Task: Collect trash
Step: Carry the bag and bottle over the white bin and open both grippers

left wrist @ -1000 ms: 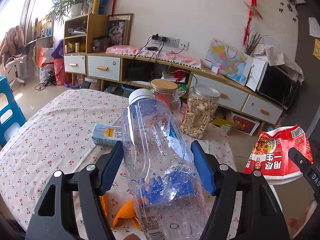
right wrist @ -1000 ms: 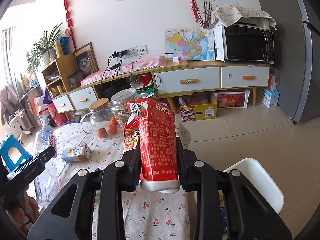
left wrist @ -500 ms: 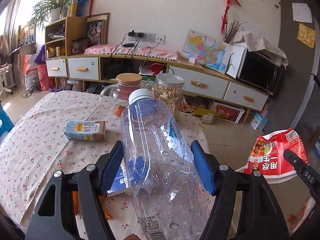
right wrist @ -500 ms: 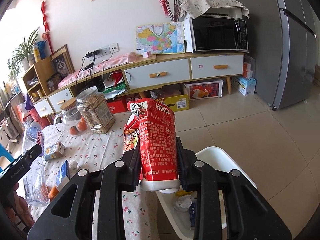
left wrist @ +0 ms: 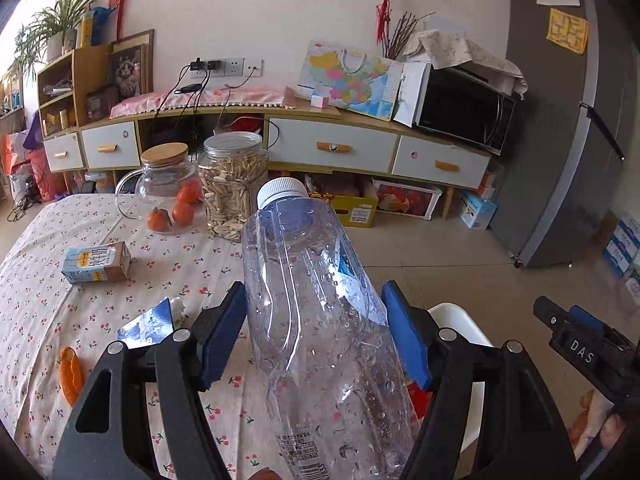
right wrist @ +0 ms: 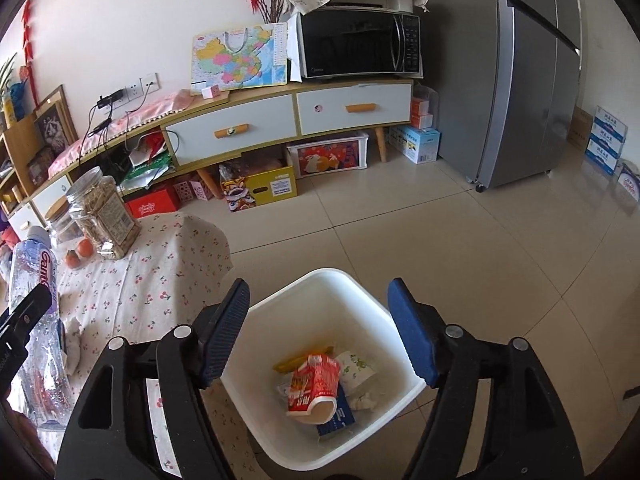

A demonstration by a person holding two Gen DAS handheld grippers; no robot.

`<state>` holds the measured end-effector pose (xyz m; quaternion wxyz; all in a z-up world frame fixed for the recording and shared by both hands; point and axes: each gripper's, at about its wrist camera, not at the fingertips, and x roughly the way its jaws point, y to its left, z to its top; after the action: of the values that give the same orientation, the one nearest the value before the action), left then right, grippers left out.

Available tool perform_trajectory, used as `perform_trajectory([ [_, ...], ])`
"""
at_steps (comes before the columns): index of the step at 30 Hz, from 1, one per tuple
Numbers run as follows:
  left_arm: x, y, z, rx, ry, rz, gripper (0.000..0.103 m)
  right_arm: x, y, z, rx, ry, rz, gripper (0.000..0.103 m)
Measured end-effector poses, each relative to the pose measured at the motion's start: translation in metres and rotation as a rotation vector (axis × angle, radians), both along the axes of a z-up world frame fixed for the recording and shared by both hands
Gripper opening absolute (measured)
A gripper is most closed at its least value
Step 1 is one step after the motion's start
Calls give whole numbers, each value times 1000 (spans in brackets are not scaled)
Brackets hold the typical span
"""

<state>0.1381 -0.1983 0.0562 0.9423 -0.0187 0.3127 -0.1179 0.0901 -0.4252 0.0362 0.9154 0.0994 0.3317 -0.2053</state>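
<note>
My left gripper (left wrist: 314, 334) is shut on a large clear plastic bottle (left wrist: 316, 320) with a white cap, held above the table's right edge. The bottle also shows in the right wrist view (right wrist: 34, 320). My right gripper (right wrist: 318, 330) is open and empty above the white trash bin (right wrist: 280, 432). The red noodle cup (right wrist: 314, 386) lies inside the bin on other wrappers. On the cherry-print tablecloth (left wrist: 40, 300) lie a milk carton (left wrist: 96, 262), a blue wrapper (left wrist: 146, 326) and orange peel (left wrist: 70, 374).
A glass jug with oranges (left wrist: 168, 194) and a jar of seeds (left wrist: 232, 186) stand at the table's far edge. A low sideboard (right wrist: 280, 120) with a microwave (right wrist: 360, 42) lines the wall. A fridge (right wrist: 528, 68) stands right. Tiled floor (right wrist: 480, 260) surrounds the bin.
My right gripper has opened and the red noodle cup has dropped into the bin. Both grippers have swung right, toward the bin. The left still holds the bottle.
</note>
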Motion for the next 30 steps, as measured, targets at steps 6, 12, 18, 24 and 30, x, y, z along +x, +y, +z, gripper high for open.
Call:
perform_trajectory([
  [6,-1,-36,1,-8,14,-66,68,-12,-14,5,-83,-31,-70,90],
  [12,-4,-71,-1,-1,34,-132,68,-24,-30,9,-138,-40,-140,96],
  [18,-7,-101,-5,6,58,-187,68,-36,-52,6,-127,-32,-182,96],
  [24,-12,-128,-8,8,69,-227,68,-48,-70,1,-127,-26,-210,96],
  [30,-13,-152,-13,11,92,-261,68,-54,-80,-1,-138,-24,-235,96],
])
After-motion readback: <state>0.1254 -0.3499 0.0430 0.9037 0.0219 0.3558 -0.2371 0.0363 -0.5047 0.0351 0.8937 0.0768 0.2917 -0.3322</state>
